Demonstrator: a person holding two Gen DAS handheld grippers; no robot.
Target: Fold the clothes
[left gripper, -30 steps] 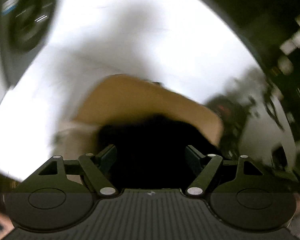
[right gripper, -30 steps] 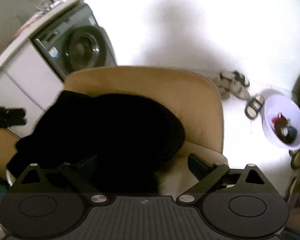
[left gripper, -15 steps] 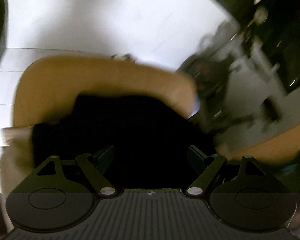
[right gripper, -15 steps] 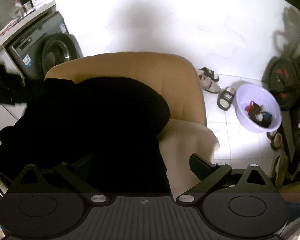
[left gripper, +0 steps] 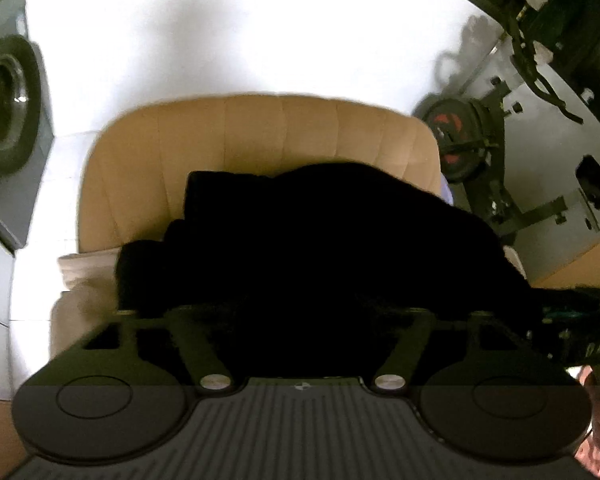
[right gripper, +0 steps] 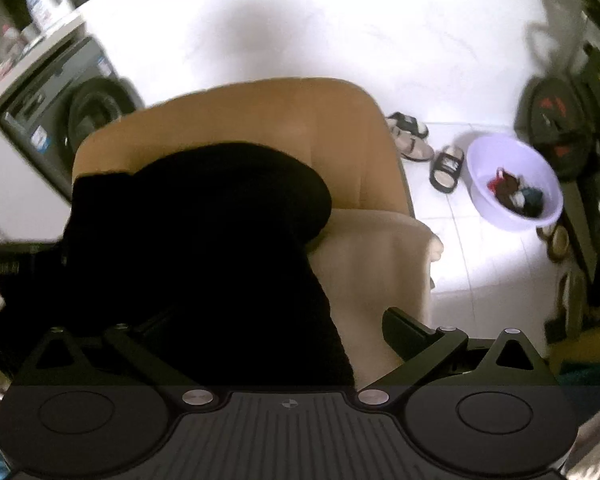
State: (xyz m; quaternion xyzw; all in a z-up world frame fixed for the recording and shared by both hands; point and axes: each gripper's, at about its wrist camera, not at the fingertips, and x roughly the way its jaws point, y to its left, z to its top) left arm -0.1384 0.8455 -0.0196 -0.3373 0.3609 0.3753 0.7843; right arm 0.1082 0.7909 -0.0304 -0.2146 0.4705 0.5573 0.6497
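A black garment (left gripper: 320, 248) is lying heaped on the seat of a tan chair (left gripper: 260, 136), directly ahead of both claws; it is reading as one flat dark mass, with no seam, sleeve or fold line showing, so I cannot tell what kind of clothing it is. In the right wrist view the same garment (right gripper: 196, 240) is spreading from the chair back down over a pale beige cloth (right gripper: 372, 264) that is covering the seat to the right of it. The left gripper (left gripper: 300, 312) is pointing down into the cloth with its jaws opening wide; its fingertips are lost against the black, and whether any fabric is caught between them cannot be told. The right gripper (right gripper: 276, 320) is standing spread wide: its right finger is hanging clear over the beige cloth, its left finger is swallowed by the garment, so a hold cannot be judged. Farther out to the right, one lilac basin (right gripper: 516, 184) holding small items and three sandals (right gripper: 420, 148) are sitting on the white floor; one washing machine (right gripper: 68, 120) is standing to the left, partly cut off.
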